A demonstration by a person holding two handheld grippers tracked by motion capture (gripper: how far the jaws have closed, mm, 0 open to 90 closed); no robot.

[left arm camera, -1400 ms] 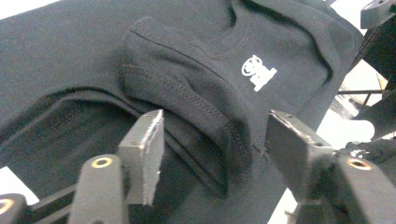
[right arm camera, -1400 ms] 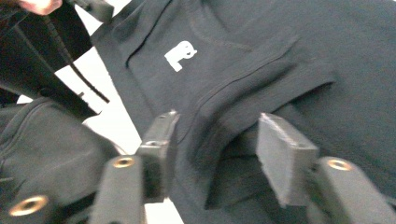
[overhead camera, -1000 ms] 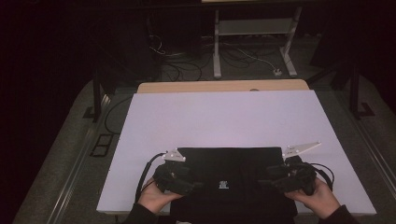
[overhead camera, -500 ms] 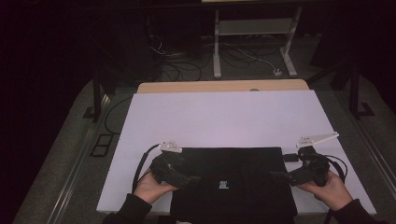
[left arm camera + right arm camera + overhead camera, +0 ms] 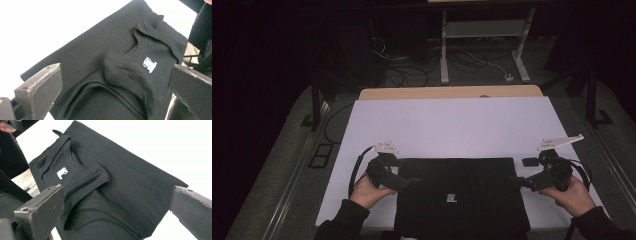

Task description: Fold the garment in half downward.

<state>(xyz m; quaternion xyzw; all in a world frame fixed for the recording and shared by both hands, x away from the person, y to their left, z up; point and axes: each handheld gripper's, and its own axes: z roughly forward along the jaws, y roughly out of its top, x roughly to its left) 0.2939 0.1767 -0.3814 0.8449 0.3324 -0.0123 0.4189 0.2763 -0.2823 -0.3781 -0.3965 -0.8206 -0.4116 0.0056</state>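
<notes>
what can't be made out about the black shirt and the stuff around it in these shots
- Shirt: the near edge is cut off by the bottom of the high view.
- Logo: too small to read in the high view, and too small to read in the left gripper view as well.
- Small dark item by the right tool: too small and dim in the high view to identify.

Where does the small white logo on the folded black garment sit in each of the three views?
High view: the white logo sits near the middle of the black garment, low in the picture.
Left gripper view: the logo lies right of centre, by the folded sleeve.
Right gripper view: the logo lies left of centre, above the near jaw.
Shared landmark: the white table cover bordering the garment's far edge.
</notes>
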